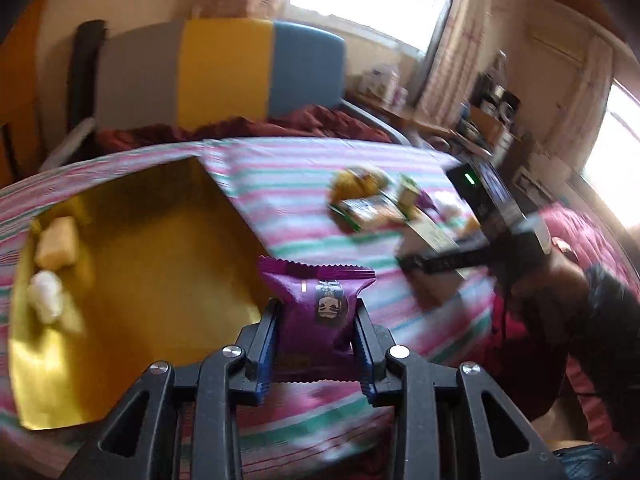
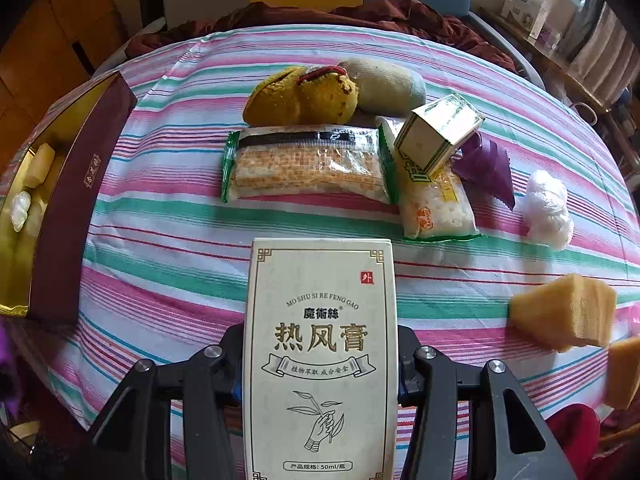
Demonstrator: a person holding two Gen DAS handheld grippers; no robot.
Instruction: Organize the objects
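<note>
Both grippers loaded beside the gold-lined, maroon-walled cardboard tray (image 1: 132, 280).
Left gripper (image 1: 316, 340) pinched a crinkly purple foil snack packet (image 1: 316, 300), which could slip; right gripper (image 2: 320, 364) clamped a tall cream printed carton (image 2: 320, 360), which could twist.

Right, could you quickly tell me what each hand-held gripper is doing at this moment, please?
Left hand-held gripper: closed on the purple snack packet.
Right hand-held gripper: closed on the cream box.

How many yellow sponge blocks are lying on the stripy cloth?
2. One yellow sponge block lies at the right side of the striped cloth; the second sponge block sits just below it, cut off by the picture edge. More may be hidden beyond the edge.
</note>
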